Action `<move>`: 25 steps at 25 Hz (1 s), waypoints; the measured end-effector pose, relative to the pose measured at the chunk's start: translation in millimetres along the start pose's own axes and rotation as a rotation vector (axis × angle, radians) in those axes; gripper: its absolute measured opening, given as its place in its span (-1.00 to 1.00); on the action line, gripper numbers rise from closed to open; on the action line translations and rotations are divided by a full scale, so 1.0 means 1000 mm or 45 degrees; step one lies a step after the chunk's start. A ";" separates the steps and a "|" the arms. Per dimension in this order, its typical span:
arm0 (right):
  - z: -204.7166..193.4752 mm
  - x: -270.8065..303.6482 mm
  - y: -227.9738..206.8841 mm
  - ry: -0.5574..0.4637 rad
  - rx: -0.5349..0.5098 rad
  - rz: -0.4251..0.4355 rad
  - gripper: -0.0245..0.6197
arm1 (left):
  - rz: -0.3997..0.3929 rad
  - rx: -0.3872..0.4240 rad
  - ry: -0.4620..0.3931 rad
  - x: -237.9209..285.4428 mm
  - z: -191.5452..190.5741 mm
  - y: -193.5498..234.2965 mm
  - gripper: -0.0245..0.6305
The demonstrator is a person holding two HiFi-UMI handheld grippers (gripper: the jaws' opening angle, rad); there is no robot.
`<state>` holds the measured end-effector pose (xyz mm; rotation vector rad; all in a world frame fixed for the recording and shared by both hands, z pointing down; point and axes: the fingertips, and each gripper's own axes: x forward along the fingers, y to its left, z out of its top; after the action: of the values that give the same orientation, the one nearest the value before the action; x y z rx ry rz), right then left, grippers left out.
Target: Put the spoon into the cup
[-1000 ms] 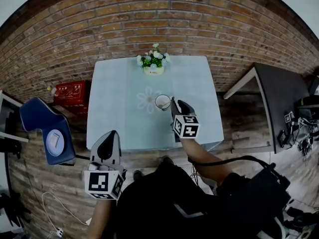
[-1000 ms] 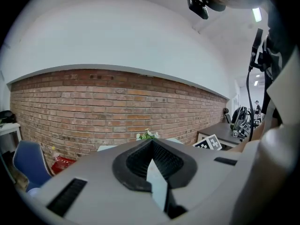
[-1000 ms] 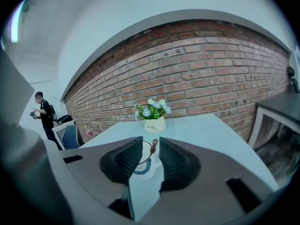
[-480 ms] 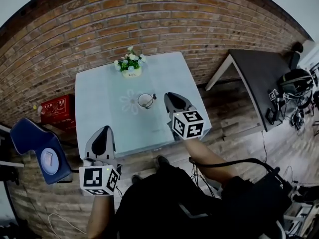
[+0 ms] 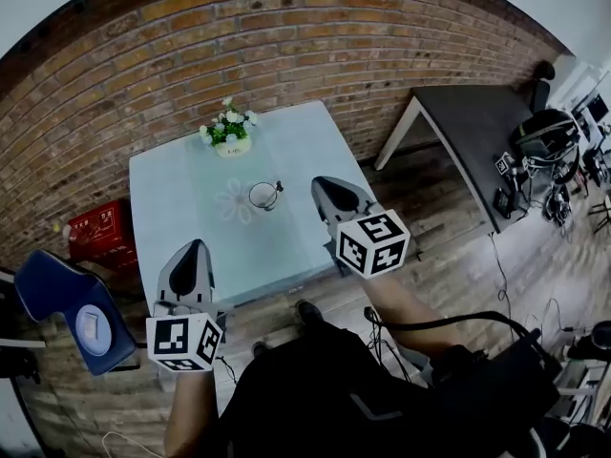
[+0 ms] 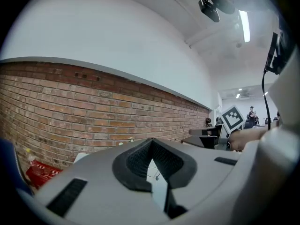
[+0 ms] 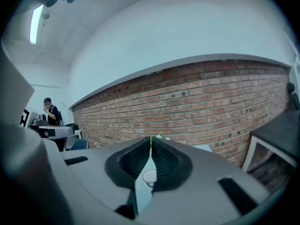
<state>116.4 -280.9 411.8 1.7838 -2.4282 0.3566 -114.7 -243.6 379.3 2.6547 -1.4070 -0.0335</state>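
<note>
1. Wall (image 5: pixel 286 36): red brick, running behind the whole scene.
2. Table (image 5: pixel 172 218): square, pale blue-white top, standing against the wall. A paler strip with a printed flower runs down its middle.
3. Side table (image 5: pixel 477 122): dark top, white legs, well apart to the right.
4. Chair (image 5: pixel 57 299): blue, at the lower left off the table. A red crate (image 5: pixel 91 227) stands between it and the wall.
5. Right gripper (image 5: pixel 325 184): held over the table's right part, right of the cup and apart from it. Its jaws are closing. The fingers (image 7: pixel 166 161) are drawn to a hairline slit at the tips, with nothing between them.
6. Left gripper (image 5: pixel 194 248): held at the table's near left edge. The fingers (image 6: pixel 136 161) are pressed together at the tips and grip nothing.
7. Plant (image 5: pixel 229 127): white flowers and green leaves in a small cream pot, at the table's far edge by the wall.
8. Cup (image 5: pixel 262 196): clear glass with a thin round rim, upright near the table's centre, just right of the printed flower.
9. Spoon (image 5: pixel 278 188): in the cup. Only a small dark end shows, jutting up past the right side of the rim. The bowl cannot be made out.
</note>
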 end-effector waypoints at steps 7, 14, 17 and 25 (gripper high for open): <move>0.015 -0.022 0.009 -0.033 -0.030 -0.002 -0.87 | -0.015 -0.003 -0.029 0.001 0.006 0.002 -0.90; 0.024 -0.033 0.015 -0.060 -0.063 0.006 -0.87 | -0.027 0.009 -0.038 0.003 0.012 -0.003 -0.90; 0.026 -0.035 0.016 -0.061 -0.062 0.013 -0.87 | -0.030 0.015 -0.036 0.004 0.013 -0.005 -0.90; 0.029 -0.036 0.017 -0.065 -0.075 0.017 -0.87 | -0.031 0.028 -0.030 0.007 0.013 -0.008 -0.90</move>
<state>113.0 -250.3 373.3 1.7749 -2.4587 0.2415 -105.2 -245.9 365.2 2.6985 -1.3896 -0.0522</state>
